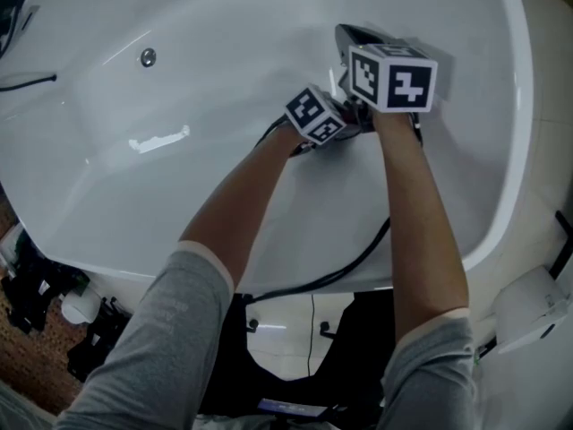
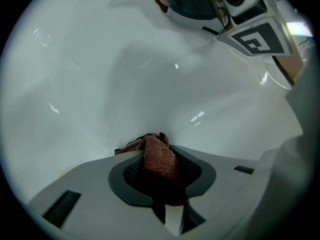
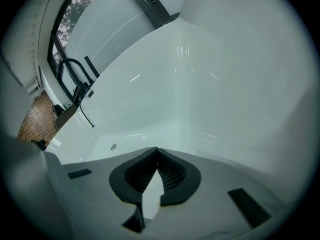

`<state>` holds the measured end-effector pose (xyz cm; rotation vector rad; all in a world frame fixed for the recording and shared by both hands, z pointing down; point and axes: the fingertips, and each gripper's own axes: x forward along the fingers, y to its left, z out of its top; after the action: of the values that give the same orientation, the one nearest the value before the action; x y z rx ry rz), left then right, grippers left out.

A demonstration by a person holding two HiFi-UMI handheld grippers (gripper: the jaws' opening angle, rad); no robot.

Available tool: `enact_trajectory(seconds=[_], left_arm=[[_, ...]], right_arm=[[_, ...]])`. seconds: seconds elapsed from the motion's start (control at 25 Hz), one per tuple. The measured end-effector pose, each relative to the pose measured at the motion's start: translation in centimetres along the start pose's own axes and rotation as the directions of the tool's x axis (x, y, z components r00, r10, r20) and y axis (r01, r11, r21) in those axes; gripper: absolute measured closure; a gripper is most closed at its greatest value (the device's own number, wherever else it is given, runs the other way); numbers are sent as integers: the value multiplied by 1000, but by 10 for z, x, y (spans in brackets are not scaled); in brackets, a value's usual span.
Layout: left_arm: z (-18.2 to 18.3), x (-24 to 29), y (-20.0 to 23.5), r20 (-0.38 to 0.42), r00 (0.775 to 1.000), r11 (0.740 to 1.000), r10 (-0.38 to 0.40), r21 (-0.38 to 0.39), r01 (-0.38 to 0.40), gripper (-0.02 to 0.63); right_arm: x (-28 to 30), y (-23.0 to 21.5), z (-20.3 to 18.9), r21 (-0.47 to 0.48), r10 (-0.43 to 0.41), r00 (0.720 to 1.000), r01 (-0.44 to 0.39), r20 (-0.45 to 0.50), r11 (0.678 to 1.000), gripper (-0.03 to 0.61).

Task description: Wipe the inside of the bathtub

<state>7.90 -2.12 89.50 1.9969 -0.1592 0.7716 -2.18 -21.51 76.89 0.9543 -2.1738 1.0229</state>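
Observation:
A white bathtub [image 1: 179, 79] fills the head view. Both arms reach down into it. My left gripper [image 1: 315, 115] is low inside the tub, shut on a brown cloth [image 2: 159, 160] that sticks out past the jaw tips against the tub wall [image 2: 150, 74]. The cloth is hidden in the head view. My right gripper [image 1: 391, 76] is just right of the left one; its jaws meet at the tips with nothing between them [image 3: 157, 160]. It points along the tub's inside [image 3: 190, 84]. The right gripper's marker cube [image 2: 260, 36] shows at the top of the left gripper view.
A round metal fitting [image 1: 148, 57] sits on the tub's inner wall. Black cables [image 1: 349, 262] run over the near rim. A black tap [image 3: 75, 76] and hose stand at the tub's far end, with a window [image 3: 107, 21] behind. Dark gear [image 1: 36, 285] lies on the floor at left.

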Motion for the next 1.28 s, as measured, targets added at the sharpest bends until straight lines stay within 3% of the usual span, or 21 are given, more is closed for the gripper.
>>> enact_trajectory(seconds=[0.28,0.44,0.64,0.8,0.92,1.08,1.28], left_arm=[[-13,3,27,-29,998,998,58,29,-57,512],[-23,3,42,-86,990,991,109,91,-101,512],[-34,6,62,-177,965,967,193,201,-157,512],[-33,8,62,-154,969,960,191,237,-151,512],[-50,8,70,-210,948,949,240,256,-184,512],[-64,-6,85,-273,913,943,302,228,-244,512],[-72,-31,108,-323,860,908,396,275,-315,512]], right_arm=[[20,-2,-9,39,14,1000,-13,-4,999,577],[22,1,-1,71,25,1000,-26,17,997,577],[22,1,7,75,29,999,-31,37,997,577],[24,4,7,63,32,999,-34,28,997,577],[22,5,4,50,34,999,-35,21,998,577],[24,7,5,40,35,999,-35,15,999,577],[23,7,7,29,39,999,-39,17,999,577]])
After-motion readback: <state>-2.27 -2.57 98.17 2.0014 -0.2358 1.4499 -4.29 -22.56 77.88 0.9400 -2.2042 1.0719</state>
